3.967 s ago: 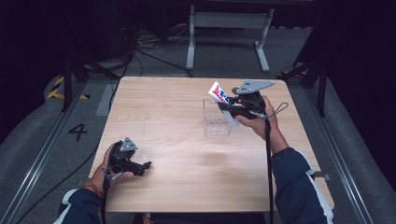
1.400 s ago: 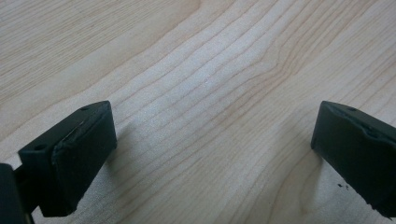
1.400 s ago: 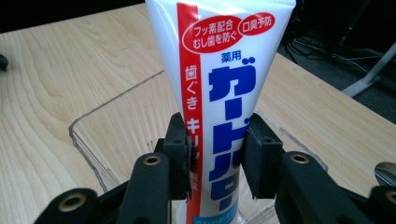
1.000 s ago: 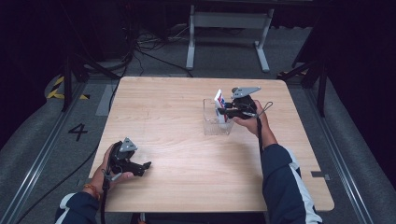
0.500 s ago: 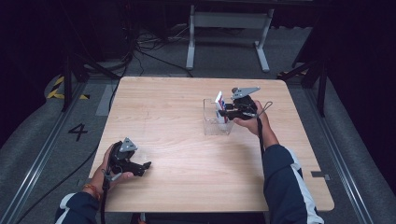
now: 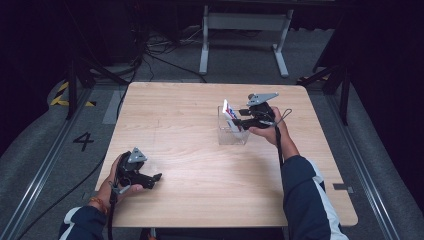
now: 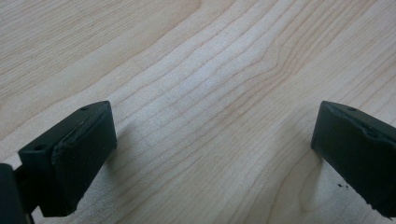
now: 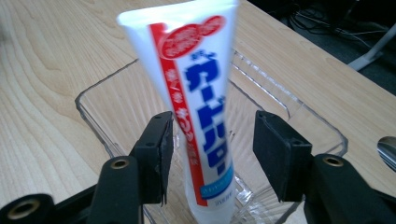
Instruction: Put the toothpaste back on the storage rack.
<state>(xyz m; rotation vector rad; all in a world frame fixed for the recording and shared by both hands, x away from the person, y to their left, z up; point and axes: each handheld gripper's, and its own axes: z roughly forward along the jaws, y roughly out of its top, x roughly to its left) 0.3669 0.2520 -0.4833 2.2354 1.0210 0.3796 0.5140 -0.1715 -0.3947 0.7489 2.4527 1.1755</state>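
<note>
One toothpaste tube (image 8: 196, 107) stands nearly upright in the clear plastic box (image 8: 306, 116) on the wooden table (image 6: 190, 125), long axis vertical, flat crimped end up and tipped slightly away, cap end down inside. The right gripper (image 8: 212, 154) has just been opening; its jaws flank the tube without pressing. Near the table's front edge, the left gripper (image 7: 210, 154) rests spread wide over bare wood.

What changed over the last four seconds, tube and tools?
The right tool carried the toothpaste tube from above the far rim down into the clear bin. Its jaws have just been opening: the tube now stands between them with a gap on each side, let go. The left tool stayed open, resting near the table's front-left corner.
</note>
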